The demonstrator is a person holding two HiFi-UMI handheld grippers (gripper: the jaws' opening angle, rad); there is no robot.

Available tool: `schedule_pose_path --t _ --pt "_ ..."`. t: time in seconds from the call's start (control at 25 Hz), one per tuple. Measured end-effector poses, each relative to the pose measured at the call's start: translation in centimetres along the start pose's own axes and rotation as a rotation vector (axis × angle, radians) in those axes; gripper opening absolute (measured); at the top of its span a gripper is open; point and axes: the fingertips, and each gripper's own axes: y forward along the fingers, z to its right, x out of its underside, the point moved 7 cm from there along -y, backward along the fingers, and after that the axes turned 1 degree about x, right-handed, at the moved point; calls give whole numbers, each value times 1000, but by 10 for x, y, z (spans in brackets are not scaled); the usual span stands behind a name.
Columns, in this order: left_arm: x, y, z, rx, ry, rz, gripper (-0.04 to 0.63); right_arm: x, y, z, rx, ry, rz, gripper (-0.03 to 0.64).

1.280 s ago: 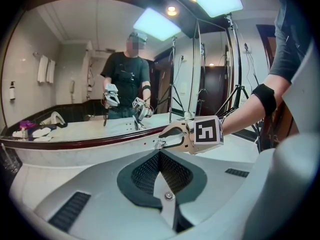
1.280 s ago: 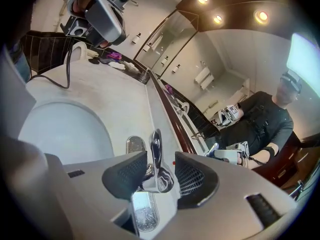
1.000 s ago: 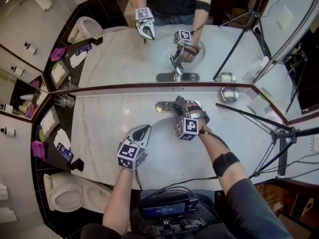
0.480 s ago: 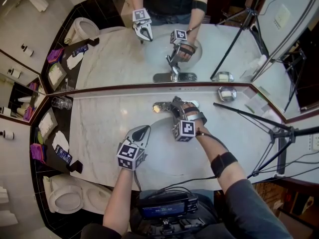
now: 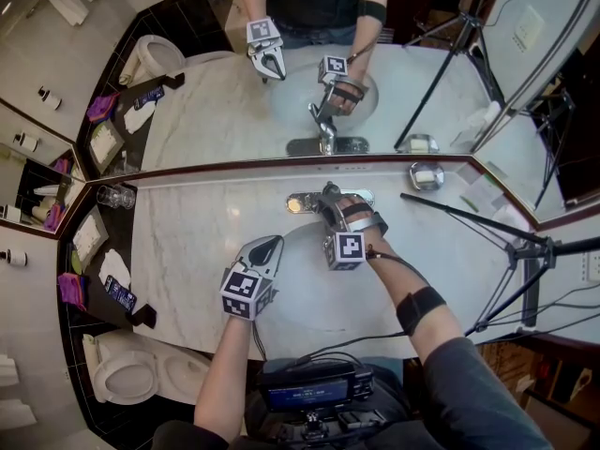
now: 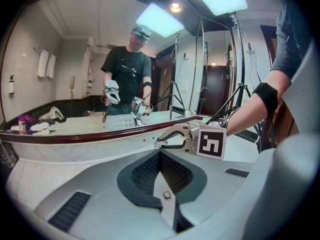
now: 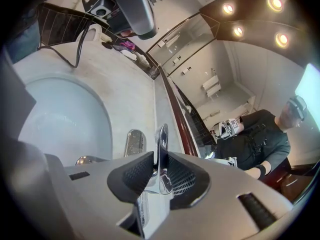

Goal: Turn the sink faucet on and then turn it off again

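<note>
The sink basin [image 5: 302, 293] is set in the marble counter [image 5: 197, 242] at the middle of the head view; whether water stands in it cannot be told. A small metal soap dish [image 5: 427, 176] is seen at the upper right of the counter, against the mirror [image 5: 225, 111], with a pale bar lying in it. A clear glass [image 5: 119, 193] stands at the counter's far left, and its contents cannot be made out. The faucet [image 5: 302, 201] is mounted on a chrome plate between basin and mirror, just above the frame's centre.

The right gripper [image 5: 328, 197] is reached forward over the basin and tilted downward, with the forearm [image 5: 400, 277] entering from the lower right. In the right gripper view its jaws are seen partly closed, pressed on either side of the upright chrome faucet lever [image 7: 161, 149]. The left gripper [image 5: 266, 246] is held over the counter at the basin's left edge, lower left of centre. It is pointed toward the mirror and angled down, well apart from the faucet. In the left gripper view its jaws are shown fully together, with nothing between them.
</note>
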Motion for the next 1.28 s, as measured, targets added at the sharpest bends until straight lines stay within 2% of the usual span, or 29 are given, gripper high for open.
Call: schedule_pose_path --t 0.24,0.64,0.92,1.28 --pt "3 1 -2 -4 -3 -15 2 1 2 -10 -1 -76 -3 95" --pt "5 4 -1 0 -6 -17 2 -1 0 -25 -24 -90 -7 84" --pt "3 0 -1 -7 -15 -7 2 -2 -1 -23 -5 -82 4 84" --pt "8 -8 1 -27 -28 -1 2 1 -2 -24 -60 -153 -25 92"
